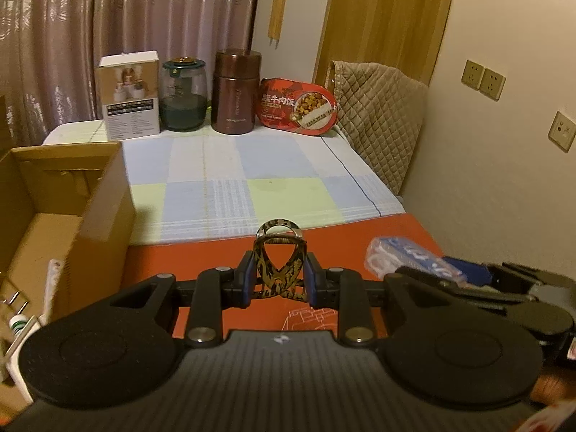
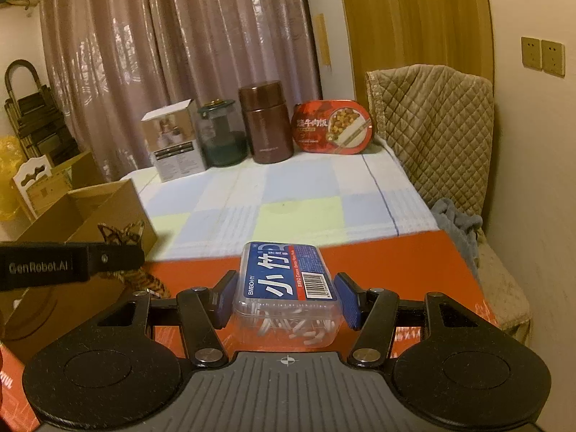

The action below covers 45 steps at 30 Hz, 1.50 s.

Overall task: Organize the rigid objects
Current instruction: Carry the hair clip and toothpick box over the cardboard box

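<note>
left hand-held gripper clamps camo-patterned clip | right hand-held gripper grips clear blue-labelled box

Both views are dim, with warm yellowish indoor light, apparently from overhead. Fisheye distortion bends the pale pink pleated curtain and walls near frame edges. Fine noise softens distant detail; corners vignette black.

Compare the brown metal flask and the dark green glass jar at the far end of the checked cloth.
The brown metal flask is opaque, while the dark green glass jar is see-through, with dark contents in its lower part. The flask is taller and straight-sided; the jar is shorter and rounder. The flask's lid is brown like its body; the jar's lid has a gold-coloured centre. Both stand upright, side by side, in the row before the curtain.
</note>
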### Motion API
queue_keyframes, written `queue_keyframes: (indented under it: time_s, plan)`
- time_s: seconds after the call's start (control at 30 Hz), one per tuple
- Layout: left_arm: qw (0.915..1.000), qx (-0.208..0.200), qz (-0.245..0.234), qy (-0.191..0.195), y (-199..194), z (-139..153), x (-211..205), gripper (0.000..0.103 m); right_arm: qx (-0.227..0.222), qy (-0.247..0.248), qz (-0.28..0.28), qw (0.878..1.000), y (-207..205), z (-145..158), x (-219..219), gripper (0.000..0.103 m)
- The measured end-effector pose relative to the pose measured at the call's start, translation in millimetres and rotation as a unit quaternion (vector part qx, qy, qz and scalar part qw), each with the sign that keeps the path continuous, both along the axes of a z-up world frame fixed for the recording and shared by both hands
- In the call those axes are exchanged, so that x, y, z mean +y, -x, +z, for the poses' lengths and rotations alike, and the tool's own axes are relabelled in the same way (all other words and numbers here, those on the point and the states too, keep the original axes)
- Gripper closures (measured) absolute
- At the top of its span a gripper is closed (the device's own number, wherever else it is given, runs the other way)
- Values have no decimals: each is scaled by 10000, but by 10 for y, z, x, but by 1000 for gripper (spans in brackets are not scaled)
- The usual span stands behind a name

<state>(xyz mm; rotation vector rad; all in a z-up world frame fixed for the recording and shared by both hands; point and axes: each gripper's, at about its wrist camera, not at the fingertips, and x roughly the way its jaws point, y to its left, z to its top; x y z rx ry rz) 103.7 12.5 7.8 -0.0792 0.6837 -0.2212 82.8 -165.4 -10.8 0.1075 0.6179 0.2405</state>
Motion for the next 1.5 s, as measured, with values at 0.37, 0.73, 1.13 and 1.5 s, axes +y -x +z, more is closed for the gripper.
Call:
queue_keyframes:
  time_s: [0.37, 0.73, 1.13, 1.5]
  plan:
    - [9996, -223, 164, 20, 414, 302, 259, 80, -145, 102, 207, 9996, 348, 273, 251, 49]
    - [9984, -365, 439, -45, 678, 508, 639, 80, -299, 87, 586, 9978, 441, 484, 622, 49]
    - [9943, -423, 913, -354, 688, 767, 1565, 80, -475, 80, 1359, 9895, 322, 692, 1448, 49]
    - [9884, -168, 1403, -559, 591, 660, 2413, 80, -290, 133, 1949, 9803, 40, 570, 2302, 49]
